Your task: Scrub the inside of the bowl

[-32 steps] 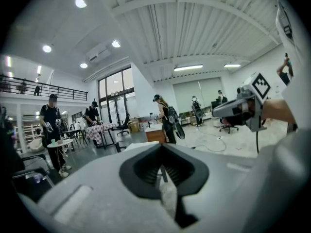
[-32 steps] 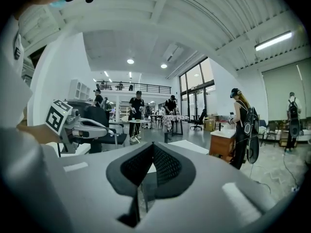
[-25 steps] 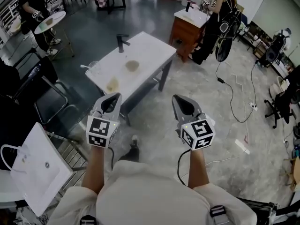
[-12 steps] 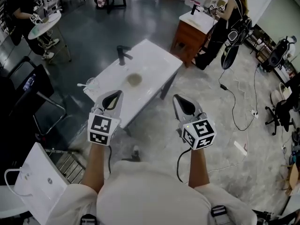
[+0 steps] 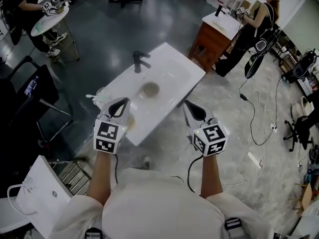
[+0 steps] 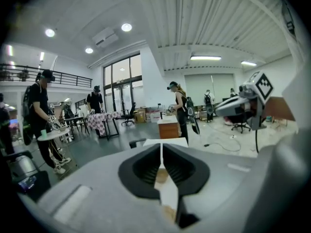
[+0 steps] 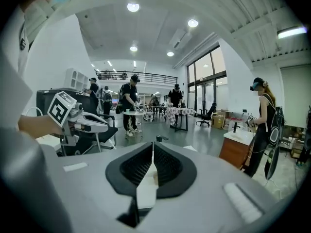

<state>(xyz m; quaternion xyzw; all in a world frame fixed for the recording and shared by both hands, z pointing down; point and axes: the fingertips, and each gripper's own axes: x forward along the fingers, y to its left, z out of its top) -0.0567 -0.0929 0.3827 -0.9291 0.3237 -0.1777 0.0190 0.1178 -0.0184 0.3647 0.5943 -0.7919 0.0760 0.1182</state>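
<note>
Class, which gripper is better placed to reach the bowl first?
Probably the left gripper: its shut fingers overlap the white sink table's near edge, closer to the brownish round bowl than the right gripper.

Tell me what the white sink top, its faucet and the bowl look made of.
Sink top: probably glazed ceramic or moulded stone resin; uniformly white, smooth, with a soft sheen.
Faucet: likely metal with a matte black coating; dark, no bright glints.
Bowl: unclear, perhaps wood or glazed ceramic; dull tan-brown, too small to settle.
</note>
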